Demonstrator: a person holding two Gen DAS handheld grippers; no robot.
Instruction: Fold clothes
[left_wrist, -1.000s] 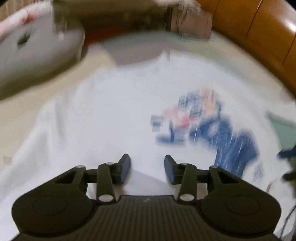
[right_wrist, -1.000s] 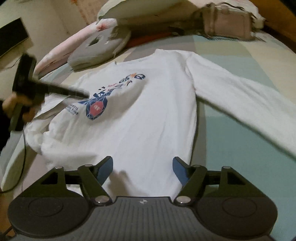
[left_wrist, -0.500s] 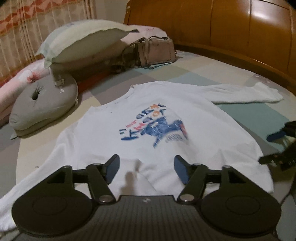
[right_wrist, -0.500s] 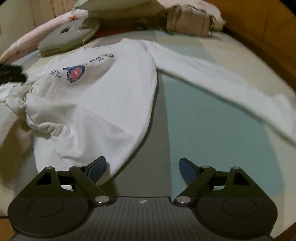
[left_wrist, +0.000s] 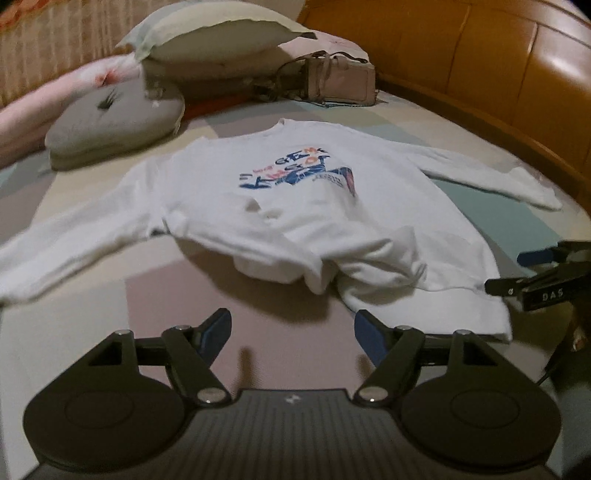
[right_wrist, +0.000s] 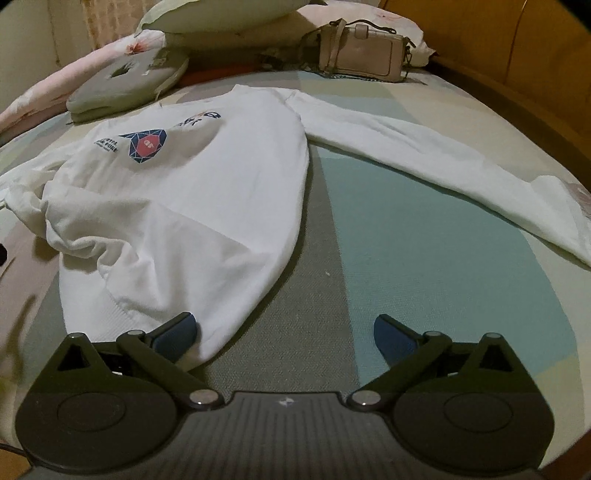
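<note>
From the left wrist, the left gripper (left_wrist: 291, 328) hung over bare bed (left_wrist: 92, 332) just short of the shirt (left_wrist: 295, 206), its jaws opening with nothing between them. The shirt lay face up, print toward the pillows (left_wrist: 207, 40), both sleeves spread outward. Its hem was rumpled and bunched near the middle, with one flap lifted off the sheet. The right gripper (left_wrist: 532, 273) showed at the right edge, beside the hem corner (only part of it was in view). A grey cushion (left_wrist: 114, 122) and a bag (left_wrist: 340, 81) sat beyond the collar, well apart from the shirt.

From the right wrist, the right gripper (right_wrist: 284, 336) stood with jaws spread wide and released. Its left finger (right_wrist: 173, 332) lay over the hem corner of the shirt (right_wrist: 192, 206), while the other finger hung over bare sheet, so no cloth was pinched. The near sleeve (right_wrist: 443, 162) ran away to the right across the bed (right_wrist: 424, 277).

The work seemed to be at the laying-out step, with no fold made yet. Next would likely be smoothing that bunched hem flat, each gripper taking a hem corner and drawing it toward the foot. After that a sleeve could be folded in across the body.
</note>
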